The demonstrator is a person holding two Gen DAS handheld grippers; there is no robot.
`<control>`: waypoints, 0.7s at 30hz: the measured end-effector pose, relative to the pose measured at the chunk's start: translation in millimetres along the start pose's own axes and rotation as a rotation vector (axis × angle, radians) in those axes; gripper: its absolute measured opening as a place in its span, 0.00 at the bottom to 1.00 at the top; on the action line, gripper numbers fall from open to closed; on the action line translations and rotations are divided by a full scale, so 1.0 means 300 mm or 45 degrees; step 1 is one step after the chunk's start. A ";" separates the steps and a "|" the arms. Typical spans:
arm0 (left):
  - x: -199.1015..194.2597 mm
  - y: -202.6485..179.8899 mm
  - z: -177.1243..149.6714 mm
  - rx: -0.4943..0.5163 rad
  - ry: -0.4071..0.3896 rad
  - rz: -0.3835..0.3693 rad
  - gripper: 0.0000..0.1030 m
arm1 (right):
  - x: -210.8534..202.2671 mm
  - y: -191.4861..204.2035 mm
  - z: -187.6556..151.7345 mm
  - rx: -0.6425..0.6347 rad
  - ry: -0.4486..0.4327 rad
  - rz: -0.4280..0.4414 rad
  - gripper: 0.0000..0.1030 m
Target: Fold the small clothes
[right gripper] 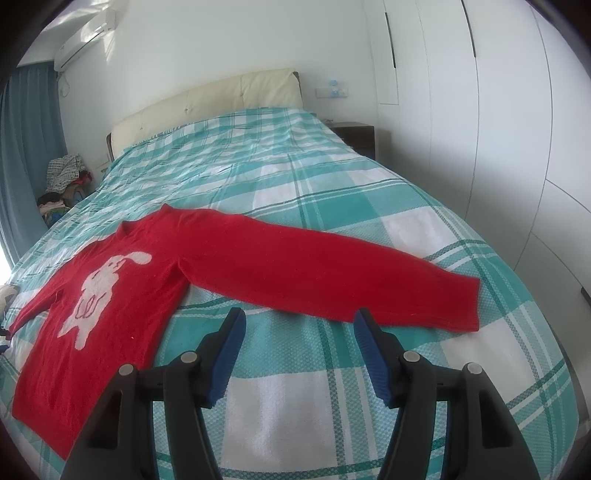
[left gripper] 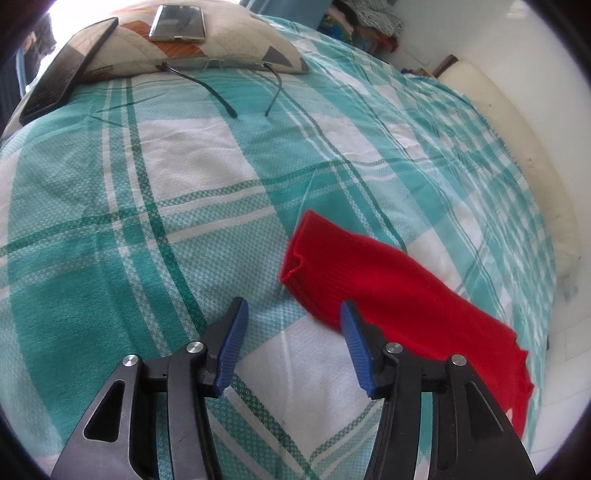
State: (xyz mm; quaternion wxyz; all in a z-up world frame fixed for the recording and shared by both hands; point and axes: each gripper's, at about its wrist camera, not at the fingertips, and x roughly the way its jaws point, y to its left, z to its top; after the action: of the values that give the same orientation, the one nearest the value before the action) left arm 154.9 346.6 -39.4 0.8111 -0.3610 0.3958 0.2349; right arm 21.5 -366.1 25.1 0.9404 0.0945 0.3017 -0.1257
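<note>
— Where does the red sweater (right gripper: 236,266) lie relative to the right gripper (right gripper: 299,326)?

— In the right wrist view it spreads across the middle of the frame on the checked bedspread (right gripper: 332,177). Its body fills the lower left, and one long sleeve (right gripper: 332,269) runs out to the right, just above the fingertips. The jaws stand roughly half open with only bedspread between the blue pads (right gripper: 373,358); they hold nothing, and the sleeve's lower edge lies just beyond the right-hand pad.

— And the left gripper (left gripper: 293,315)?

— Its jaws gape about as wide and are empty too. The other sleeve (left gripper: 388,284) lies in the lower right of the left wrist view, its open cuff pointing up-left. The right-hand finger overlaps the sleeve's edge in the picture; whether it touches cannot be told. Bare bedspread shows between the pads.

— How does the sweater look?

— Bright red knit, lying flat and face up, with a white rabbit figure (right gripper: 98,291) on the chest and a dark notch at the neckline. Both sleeves are stretched outward, unfolded.

— Anything else on the bed?

— In the upper left of the left wrist view, a pillow (left gripper: 229,40) carries a phone (left gripper: 179,22), a dark tablet (left gripper: 66,70) leans against it, and a pair of glasses (left gripper: 240,85) lies just below.
</note>
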 end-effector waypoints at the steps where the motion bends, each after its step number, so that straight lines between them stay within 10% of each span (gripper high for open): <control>1: -0.012 0.014 0.006 -0.023 -0.022 0.013 0.66 | 0.000 -0.001 0.000 0.002 0.001 -0.001 0.59; 12: -0.150 0.128 0.050 -0.212 -0.348 0.245 0.82 | -0.008 -0.010 0.002 0.013 -0.019 -0.018 0.60; 21: -0.233 -0.064 -0.032 0.147 -0.435 0.069 0.87 | 0.005 -0.018 0.001 0.016 -0.009 -0.035 0.60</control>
State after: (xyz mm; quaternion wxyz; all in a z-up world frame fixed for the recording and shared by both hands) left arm 123.0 320.4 20.8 0.8793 -0.2577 0.2747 0.2914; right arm 21.3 -371.5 23.9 0.9390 0.0958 0.2988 -0.1409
